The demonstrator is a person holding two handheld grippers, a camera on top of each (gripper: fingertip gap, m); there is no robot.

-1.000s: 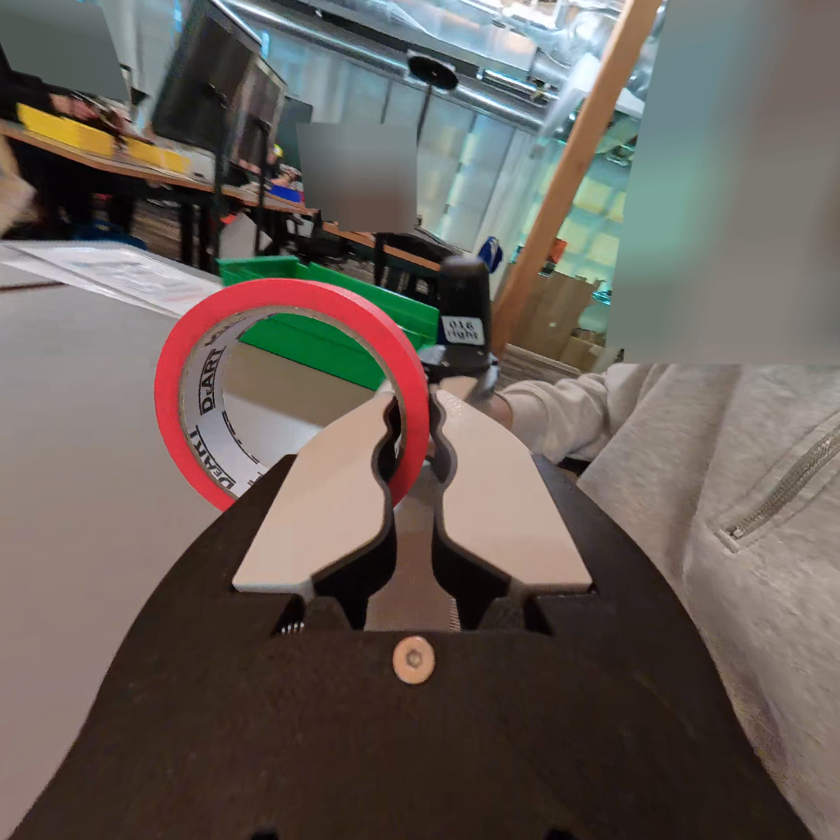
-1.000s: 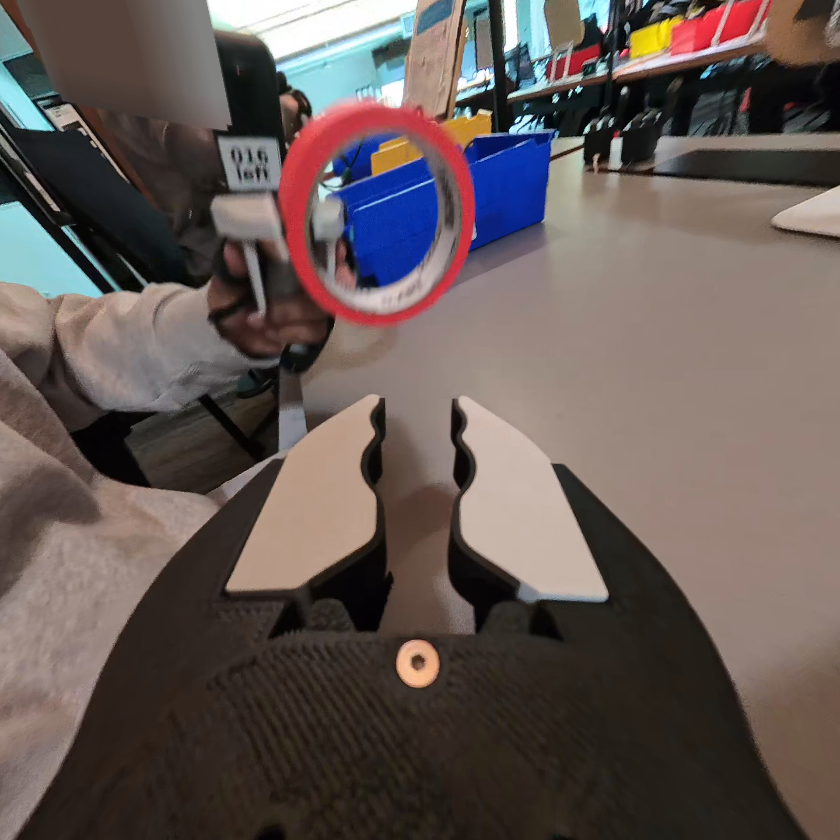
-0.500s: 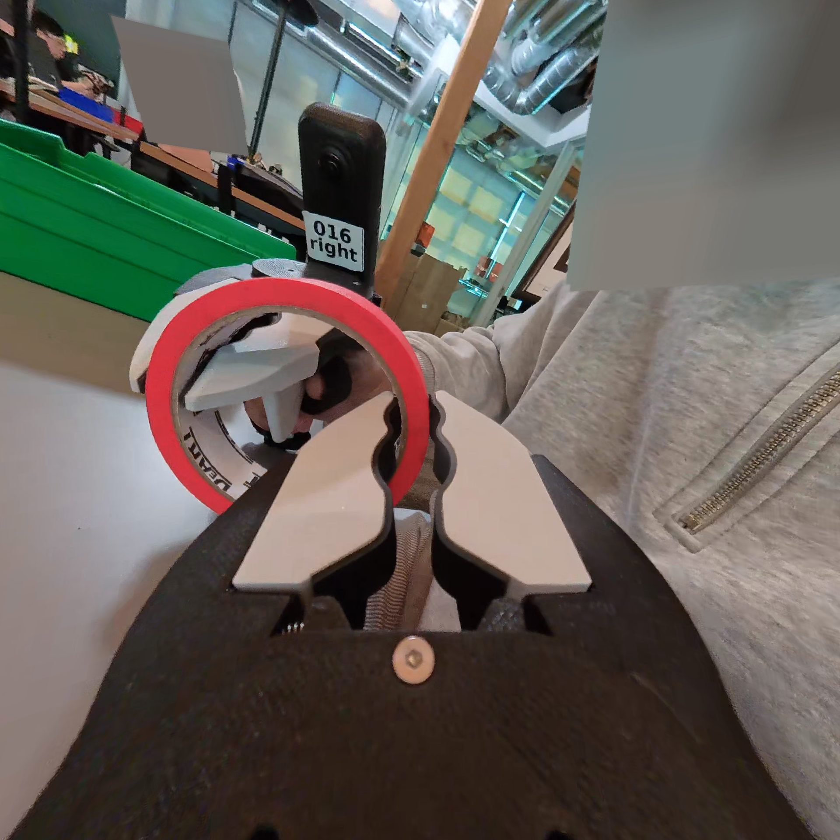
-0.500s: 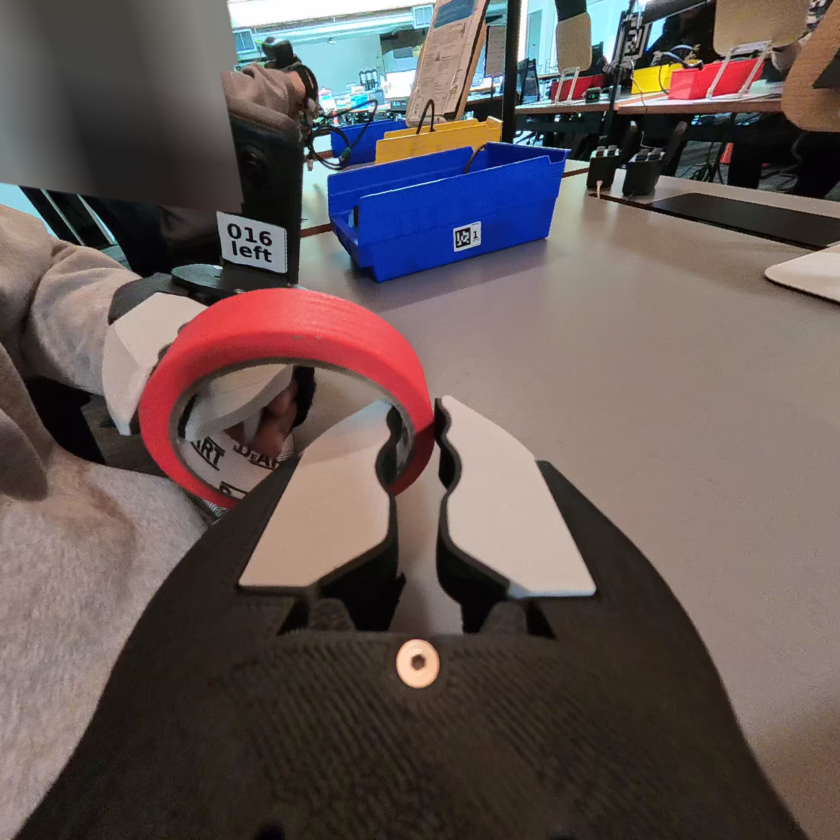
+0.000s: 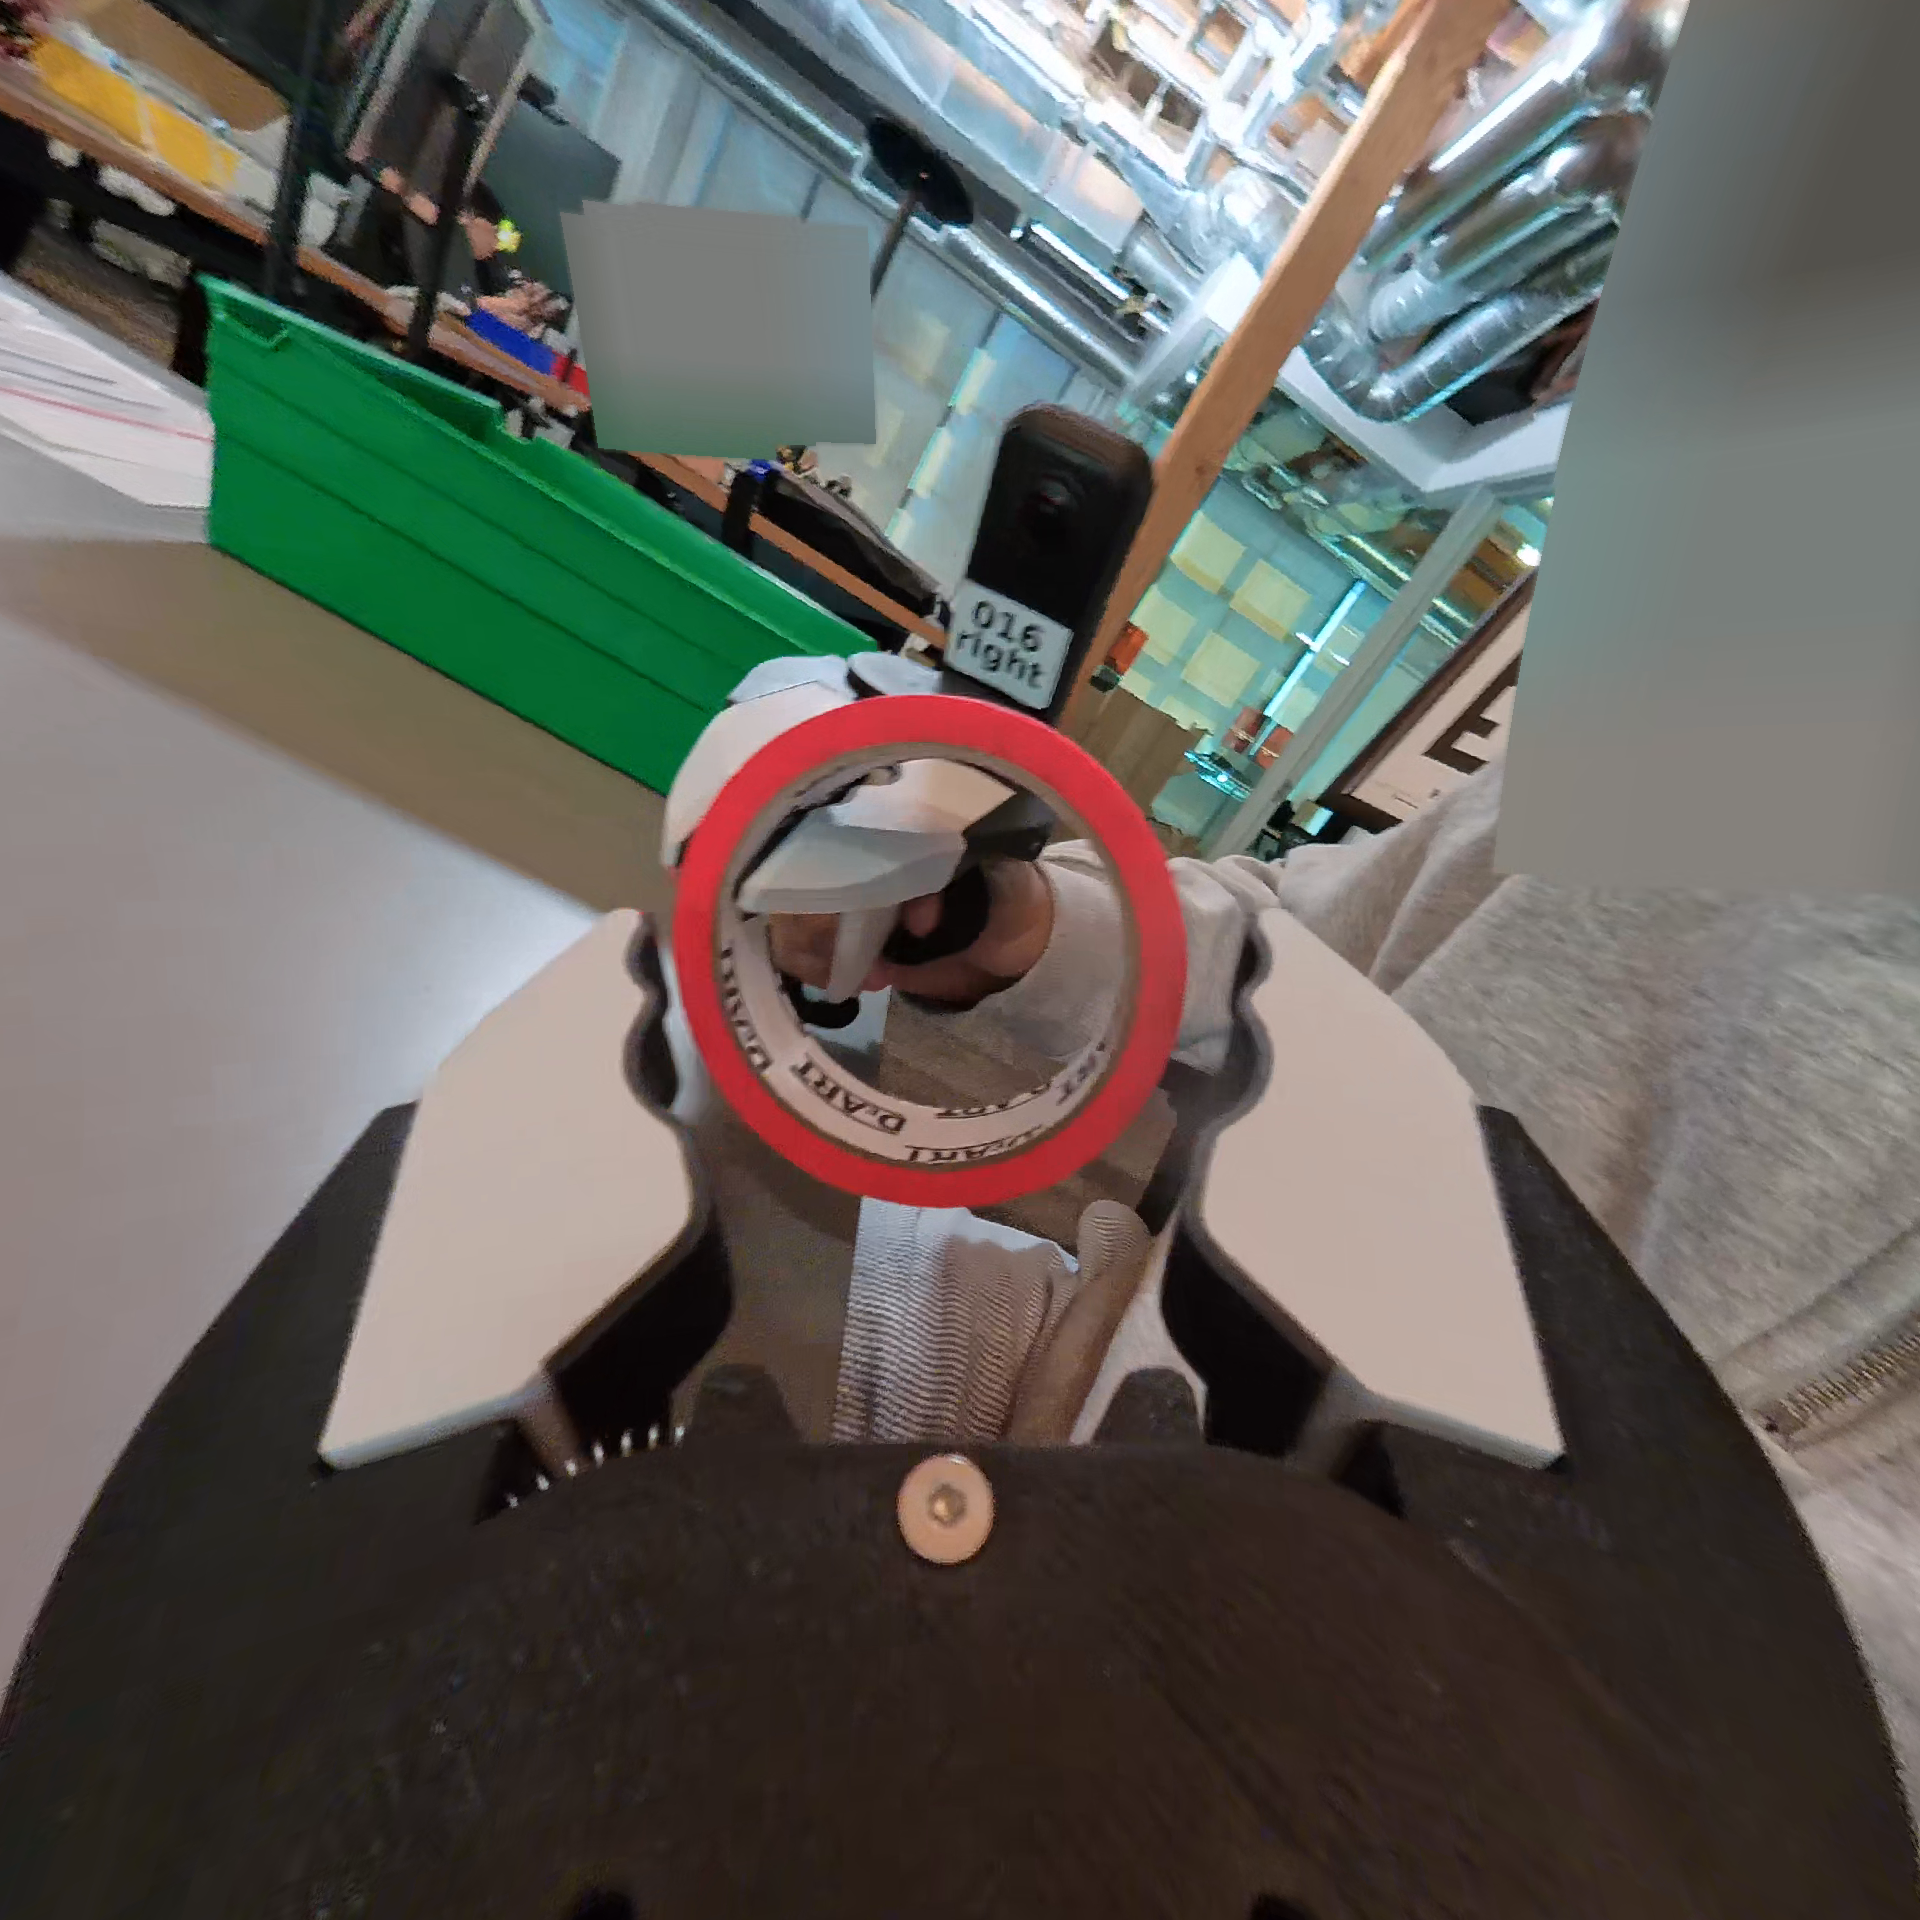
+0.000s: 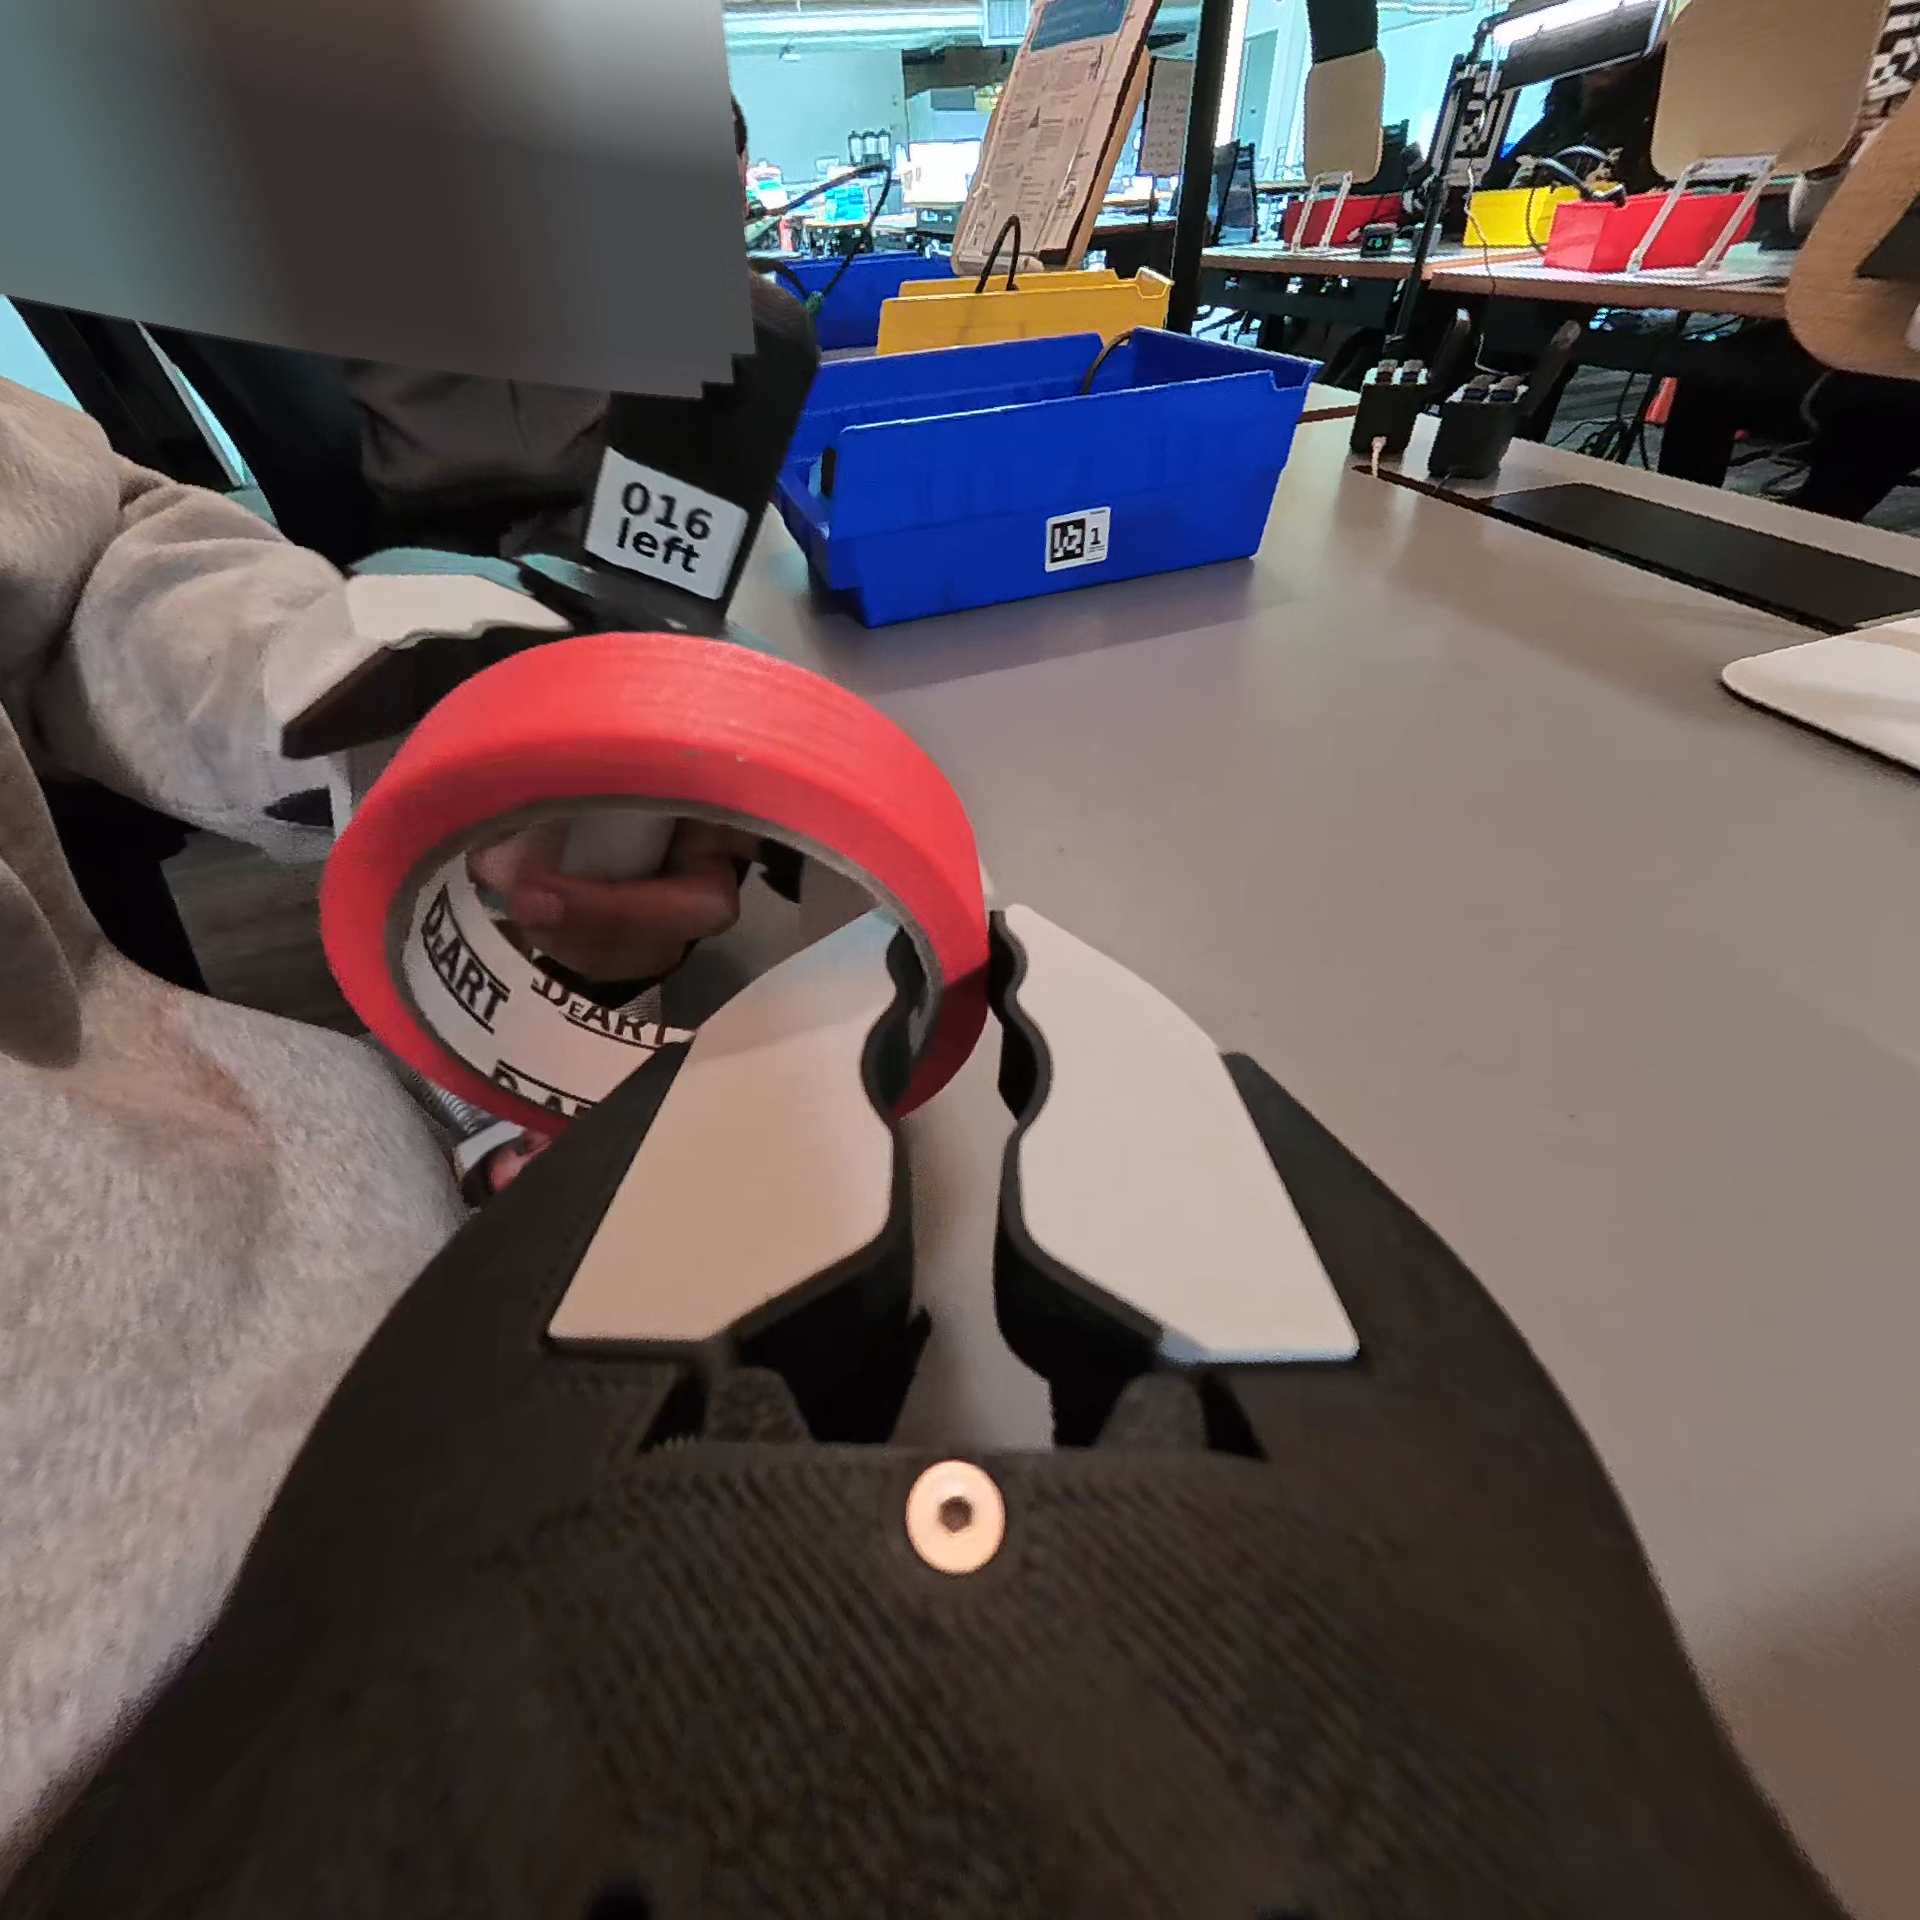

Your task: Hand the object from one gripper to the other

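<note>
A red tape roll (image 5: 694, 966) with a white printed core hangs in the air above the table edge. In the left wrist view my left gripper (image 5: 940, 930) is open wide, with one finger on each side of the roll and a gap to it. My right gripper (image 6: 954, 940) is shut on the roll's wall (image 6: 644, 717), one finger inside the ring and one outside. The right gripper's fingers (image 5: 862, 873) show through the ring in the left wrist view. One open left finger (image 6: 436, 623) shows behind the roll in the right wrist view.
A grey table (image 6: 1455, 831) runs ahead. A blue bin (image 6: 1039, 488) stands at its back, with a black mat (image 6: 1714, 551) and a white pad (image 6: 1839, 696) to the right. A green bin (image 5: 468, 561) stands on the far side. The person's grey sweatshirt (image 5: 1662, 1091) is close.
My right gripper came in and shut on the roll's wall. My left gripper then opened and let go of the roll, which now sits between its spread fingers.
</note>
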